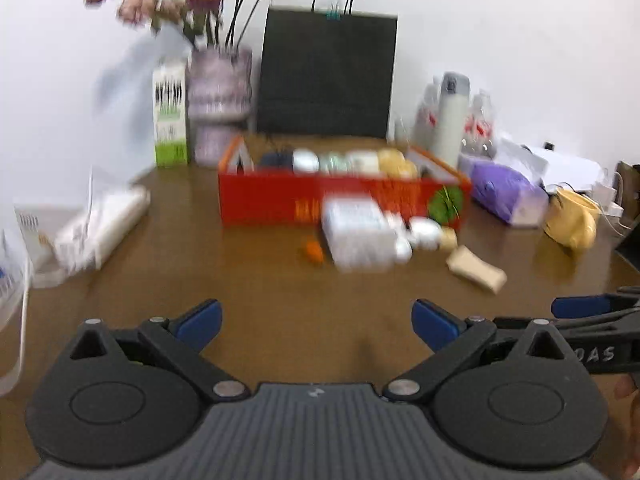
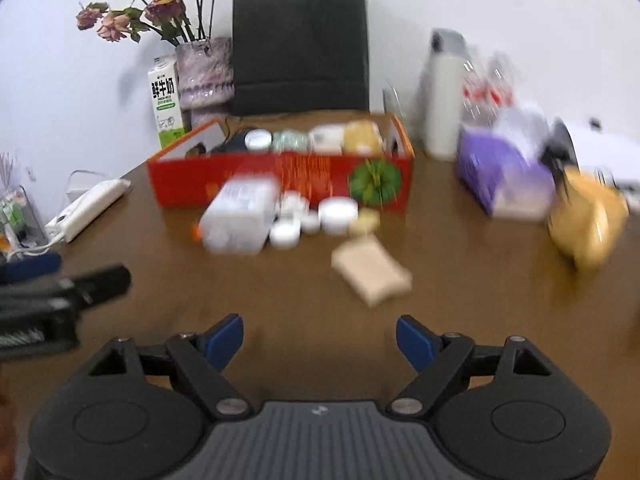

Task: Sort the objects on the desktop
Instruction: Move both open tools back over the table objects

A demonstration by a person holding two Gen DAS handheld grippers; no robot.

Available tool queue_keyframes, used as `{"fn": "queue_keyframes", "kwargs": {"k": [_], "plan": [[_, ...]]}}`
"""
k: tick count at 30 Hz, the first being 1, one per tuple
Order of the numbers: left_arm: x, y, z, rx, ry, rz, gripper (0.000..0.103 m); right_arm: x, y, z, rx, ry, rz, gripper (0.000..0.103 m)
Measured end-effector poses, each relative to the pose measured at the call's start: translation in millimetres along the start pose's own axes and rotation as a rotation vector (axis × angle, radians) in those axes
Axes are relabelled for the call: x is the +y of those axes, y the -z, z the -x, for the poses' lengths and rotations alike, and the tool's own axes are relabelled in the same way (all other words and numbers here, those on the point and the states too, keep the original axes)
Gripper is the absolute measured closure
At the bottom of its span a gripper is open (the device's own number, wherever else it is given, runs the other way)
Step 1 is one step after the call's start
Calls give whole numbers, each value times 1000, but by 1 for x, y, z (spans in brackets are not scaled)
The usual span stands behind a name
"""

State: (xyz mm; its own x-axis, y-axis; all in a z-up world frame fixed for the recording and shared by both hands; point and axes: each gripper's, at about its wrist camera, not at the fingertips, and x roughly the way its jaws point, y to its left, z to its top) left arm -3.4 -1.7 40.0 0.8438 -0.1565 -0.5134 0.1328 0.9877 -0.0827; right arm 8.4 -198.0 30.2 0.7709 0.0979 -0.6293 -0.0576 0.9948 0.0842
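A red box [image 1: 280, 200] [image 2: 280, 176] stands mid-table with several small items inside. In front of it lie a white box [image 1: 358, 236] [image 2: 240, 218], several small white jars [image 1: 424, 232] [image 2: 338, 214], a small orange thing [image 1: 314, 251] and a beige packet [image 1: 476, 269] [image 2: 372, 270]. My left gripper [image 1: 316, 326] is open and empty, low over the bare table, well short of these. My right gripper [image 2: 320, 342] is open and empty, just short of the beige packet. Both views are blurred.
A black paper bag [image 1: 326, 76], a vase of flowers [image 1: 220, 92] and a milk carton [image 1: 170, 116] stand at the back. A white flask [image 2: 444, 96], a purple pack [image 2: 504, 176] and a yellow mug [image 2: 588, 220] are on the right. A white power strip [image 2: 88, 208] lies left.
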Motion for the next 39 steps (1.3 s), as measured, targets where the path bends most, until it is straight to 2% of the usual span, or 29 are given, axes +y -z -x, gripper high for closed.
{"fn": "queue_keyframes", "kwargs": {"k": [2,4,7,10,14,19,27,32,39], "plan": [[6,11,11,14,21,49,0,-3,19,15,0,-7,-62,18],[4,21,21,13,16,49,0,1,34,26,-1,-19,-68,18],[-4,35,29,10,2,-18,0,15,54,38,-37,15,22,9],[-8,41,29,29,-18,-25,0,22,62,39,-24,57,45,10],[-6,42,28,38,5,-15,0,25,67,47,-76,62,87,9],[-5,43,28,23,11,1,0,23,68,48,-107,57,79,9],[-5,44,31,9,18,9,0,15,67,45,-99,31,45,9],[-13,45,29,26,19,-45,0,4,67,45,-89,2,-40,9],[-7,37,22,60,3,-34,0,6,62,44,-96,-6,-14,9]]}}
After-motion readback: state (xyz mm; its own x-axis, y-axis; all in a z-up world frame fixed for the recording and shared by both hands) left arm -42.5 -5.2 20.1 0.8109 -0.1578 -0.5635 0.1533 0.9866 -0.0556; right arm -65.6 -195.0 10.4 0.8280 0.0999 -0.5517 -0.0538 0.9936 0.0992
